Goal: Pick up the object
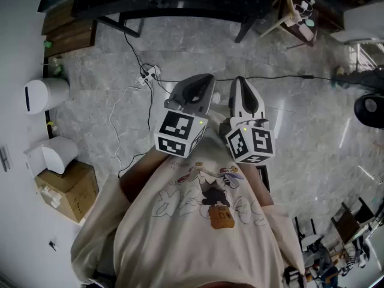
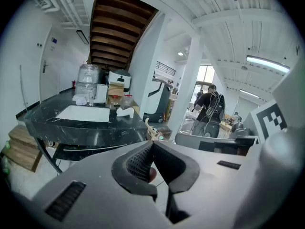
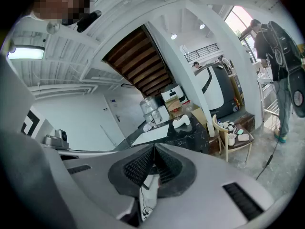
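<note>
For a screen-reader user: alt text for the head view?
A person in a cream shirt holds the left gripper and right gripper side by side, both shut and empty, above a grey marble floor with cables.

grey marbled floor [image 1: 288, 119], grey left tongs [image 1: 205, 81]

Bright indoor daylight, glare on the floor [image 1: 336, 131], fisheye-warped dark corners
</note>
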The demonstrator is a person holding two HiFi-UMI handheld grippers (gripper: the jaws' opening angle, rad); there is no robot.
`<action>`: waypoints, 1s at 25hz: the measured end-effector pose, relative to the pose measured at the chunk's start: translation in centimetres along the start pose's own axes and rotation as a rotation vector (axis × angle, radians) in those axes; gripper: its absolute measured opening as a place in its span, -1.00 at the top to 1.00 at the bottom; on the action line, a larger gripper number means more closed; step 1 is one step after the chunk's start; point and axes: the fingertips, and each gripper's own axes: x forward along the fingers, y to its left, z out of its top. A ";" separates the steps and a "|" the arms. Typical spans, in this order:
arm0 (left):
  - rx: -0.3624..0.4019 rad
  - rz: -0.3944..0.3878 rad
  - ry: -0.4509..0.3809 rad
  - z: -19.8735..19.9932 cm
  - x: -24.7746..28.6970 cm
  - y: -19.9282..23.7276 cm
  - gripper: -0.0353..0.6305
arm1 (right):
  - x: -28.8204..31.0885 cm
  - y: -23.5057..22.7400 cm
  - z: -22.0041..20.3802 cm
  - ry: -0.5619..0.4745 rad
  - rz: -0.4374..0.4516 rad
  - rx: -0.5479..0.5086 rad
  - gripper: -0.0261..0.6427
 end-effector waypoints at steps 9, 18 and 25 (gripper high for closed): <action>-0.004 0.010 -0.005 0.2 0.6 -0.2 0.88 | 0.2 -0.6 0.2 0.006 0.008 -0.005 0.86; 0.002 0.011 0.011 -0.4 1.6 -1.8 0.88 | -0.4 -2.3 0.1 0.007 0.020 0.042 0.86; -0.004 0.002 0.030 -0.1 3.1 -2.5 0.88 | -0.2 -3.9 0.6 0.011 0.013 0.081 0.86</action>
